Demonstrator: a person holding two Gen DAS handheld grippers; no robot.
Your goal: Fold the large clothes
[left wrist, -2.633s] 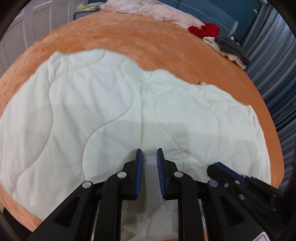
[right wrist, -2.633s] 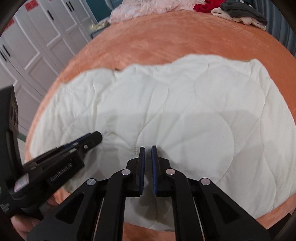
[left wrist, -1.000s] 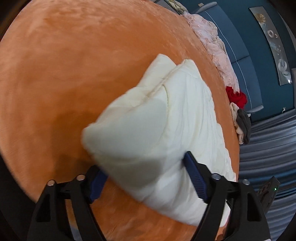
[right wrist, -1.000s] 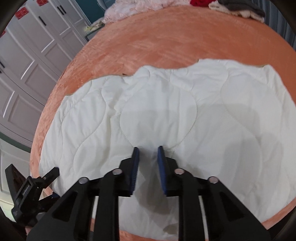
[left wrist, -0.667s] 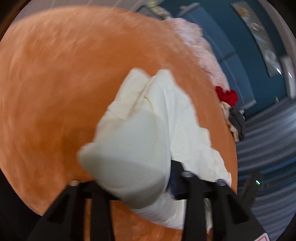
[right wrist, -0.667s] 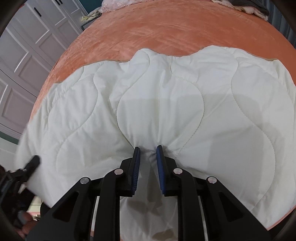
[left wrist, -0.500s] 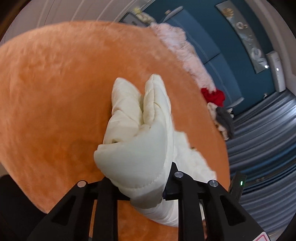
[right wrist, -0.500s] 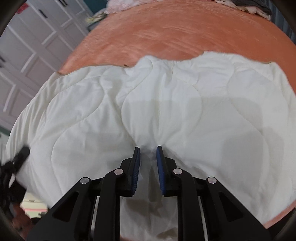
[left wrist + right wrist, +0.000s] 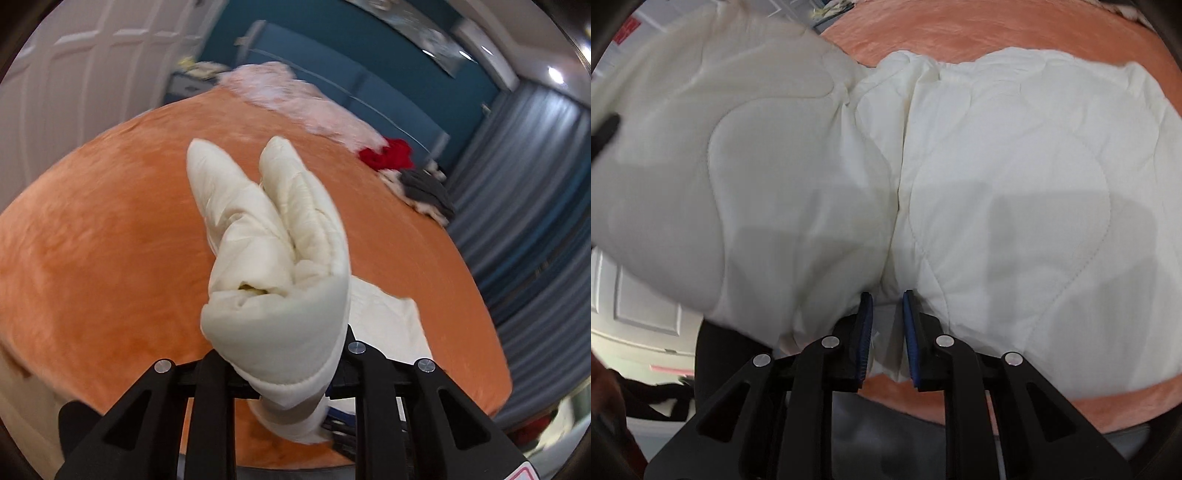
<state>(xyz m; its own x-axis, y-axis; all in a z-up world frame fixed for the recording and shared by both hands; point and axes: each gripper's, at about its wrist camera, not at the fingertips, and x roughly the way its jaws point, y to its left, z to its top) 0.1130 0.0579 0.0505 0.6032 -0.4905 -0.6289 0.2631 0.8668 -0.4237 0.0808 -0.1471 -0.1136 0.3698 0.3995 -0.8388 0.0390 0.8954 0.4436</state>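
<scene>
Your orange bed (image 9: 110,240) carries the white quilt (image 9: 1015,177), its left part raised off the bed. Your left gripper (image 9: 284,373) is clamped on a bunched corner that bulges up between the fingers. Your right gripper (image 9: 887,325) pinches the near edge, fingers close together. Far off lie pink, red and grey clothes (image 9: 388,155).

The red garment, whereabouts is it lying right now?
In the left wrist view the red garment lies at the far right edge of the orange bed, between a pink fluffy pile and a grey garment.
</scene>
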